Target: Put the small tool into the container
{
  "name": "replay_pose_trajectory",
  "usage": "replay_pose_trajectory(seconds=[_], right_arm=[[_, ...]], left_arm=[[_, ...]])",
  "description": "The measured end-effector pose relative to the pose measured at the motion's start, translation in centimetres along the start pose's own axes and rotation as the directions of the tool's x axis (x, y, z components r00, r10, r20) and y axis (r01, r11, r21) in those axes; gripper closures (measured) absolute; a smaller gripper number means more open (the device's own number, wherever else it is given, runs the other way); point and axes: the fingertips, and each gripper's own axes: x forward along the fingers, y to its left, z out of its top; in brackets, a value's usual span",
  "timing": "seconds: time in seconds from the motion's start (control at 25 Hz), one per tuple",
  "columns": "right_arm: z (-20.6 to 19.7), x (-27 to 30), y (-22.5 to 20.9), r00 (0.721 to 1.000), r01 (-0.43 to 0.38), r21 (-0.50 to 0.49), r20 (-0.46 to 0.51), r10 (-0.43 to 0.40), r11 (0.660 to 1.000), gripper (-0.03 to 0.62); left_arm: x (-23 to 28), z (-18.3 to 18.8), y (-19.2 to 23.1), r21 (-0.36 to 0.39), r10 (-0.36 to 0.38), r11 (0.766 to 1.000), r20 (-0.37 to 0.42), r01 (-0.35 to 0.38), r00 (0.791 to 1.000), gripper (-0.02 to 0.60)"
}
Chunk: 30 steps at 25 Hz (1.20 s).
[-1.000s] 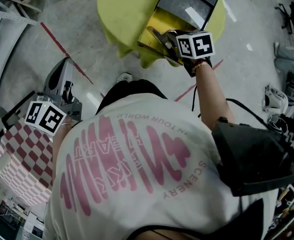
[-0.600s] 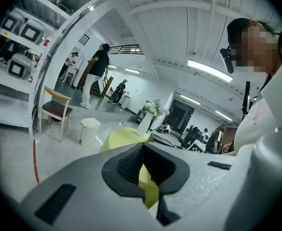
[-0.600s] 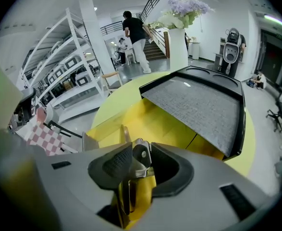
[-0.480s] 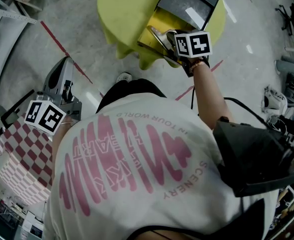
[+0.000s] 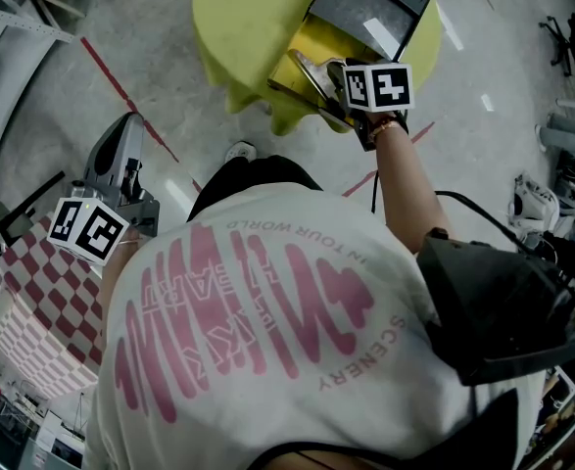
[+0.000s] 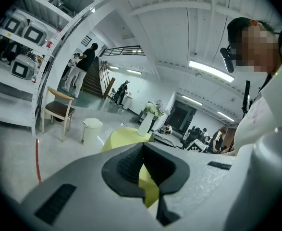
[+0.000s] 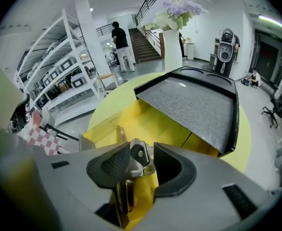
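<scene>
In the right gripper (image 7: pixel 141 147), with jaws opening and spread wide: the small tool (image 7: pixel 139 158). Leaning on the left pad, with a gap on the right side. Long and thin, lying along the jaws. Shiny silver head with a round pin, pointing away from the camera, toward the box (image 7: pixel 150 124). Gold-colored handle end pointing back, down between the jaws. Seen against the yellow floor of the open box; up in the air or resting there, hard to tell.

Around the tool: smooth, bright yellow walls and floor. Behind those, the lid (image 7: pixel 198 107), tipped open, flat and wide, with a black rim and a rough grey inside. Under the box, a round yellow-green table (image 7: pixel 114 100). At its far edge, a tall white vase (image 7: pixel 172 42) with purple and white flowers (image 7: pixel 177 8). Close around the tool, only the gripper's own grey jaws and black ribbed pads.

In the head view, the same gripper reaching out from the body, tips over the near edge of the box.

Down at the other side, well apart from the table: the left gripper (image 6: pixel 143 146), with black ribbed pads pressed together at the tips, holding nothing. Just beside it in the head view, a red and white checked cloth (image 5: pixel 42 302). Farther off: a wooden chair (image 6: pixel 59 109), a white bin (image 6: pixel 91 129), white shelves (image 7: pixel 59 66).
</scene>
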Motion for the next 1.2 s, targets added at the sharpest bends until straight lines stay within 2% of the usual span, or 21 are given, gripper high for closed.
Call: replay_pose_trajectory(seconds=[0.4,0.72,0.92,1.0,1.08,1.2], right_arm=[[0.0,-0.4,-0.2,1.000,0.015,-0.005,0.014,-0.015,1.000,0.444],[-0.2,-2.0,-1.1,0.996,0.031,0.099,0.077,-0.038,0.995,0.447],[0.2,-3.8,-2.0,0.986,0.033,0.205,0.153,-0.066,0.978,0.536],[0.9,-4.7,-2.3,0.975,0.005,0.270,0.211,-0.065,0.963,0.559],[1.8,-5.9,-2.3,0.958,-0.055,0.339,0.283,-0.046,0.939,0.563],[3.2,-8.7,-1.7,0.914,-0.173,0.395,0.407,-0.003,0.902,0.577]], left_arm=[[-1.1,-1.1,-0.6,-0.015,0.022,1.000,0.016,-0.022,1.000,0.574],[-2.0,-1.2,-1.2,-0.024,0.019,1.000,0.062,-0.017,0.998,0.574],[-1.3,-1.2,-2.3,-0.019,-0.017,1.000,0.079,0.018,0.997,0.574],[-0.4,-1.0,-2.8,-0.013,-0.043,0.999,0.086,0.044,0.995,0.574],[0.6,-0.7,-3.6,-0.008,-0.076,0.997,0.087,0.077,0.993,0.574],[2.0,0.1,-5.4,0.001,-0.137,0.990,0.091,0.138,0.986,0.574]])
